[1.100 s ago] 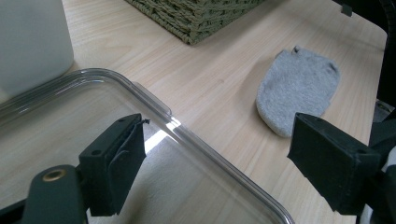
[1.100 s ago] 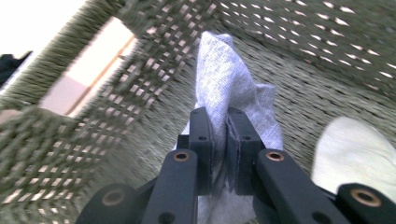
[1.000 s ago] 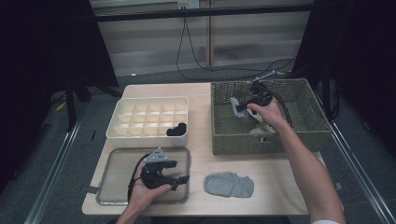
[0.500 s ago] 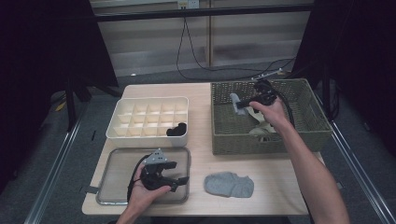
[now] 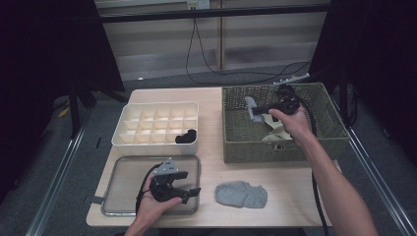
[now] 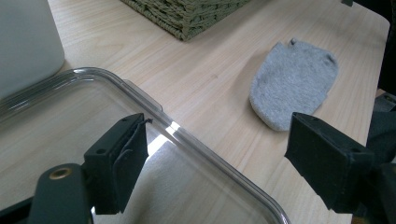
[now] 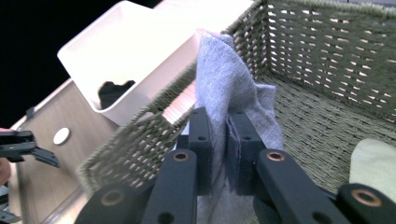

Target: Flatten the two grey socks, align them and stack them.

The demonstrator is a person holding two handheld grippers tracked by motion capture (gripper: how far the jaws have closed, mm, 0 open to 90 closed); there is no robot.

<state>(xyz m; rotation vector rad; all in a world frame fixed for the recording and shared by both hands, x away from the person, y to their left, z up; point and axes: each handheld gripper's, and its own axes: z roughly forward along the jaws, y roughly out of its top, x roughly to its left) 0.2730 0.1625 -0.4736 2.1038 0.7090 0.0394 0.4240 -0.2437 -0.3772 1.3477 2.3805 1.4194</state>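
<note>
grey sock [image 7: 224, 88] gripped by right tongs [image 7: 218, 140] over the far-right basket [image 5: 236, 142]; left tongs [image 6: 215, 158] open above near-left tray [image 6: 196, 140].

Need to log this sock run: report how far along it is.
Done: one grey sock lies on the table, and a dark item sits in the divided white box. In hand: the right gripper holds another grey sock over the wicker basket. Left: pale cloth in the basket; the left gripper is open over the clear tray.
</note>
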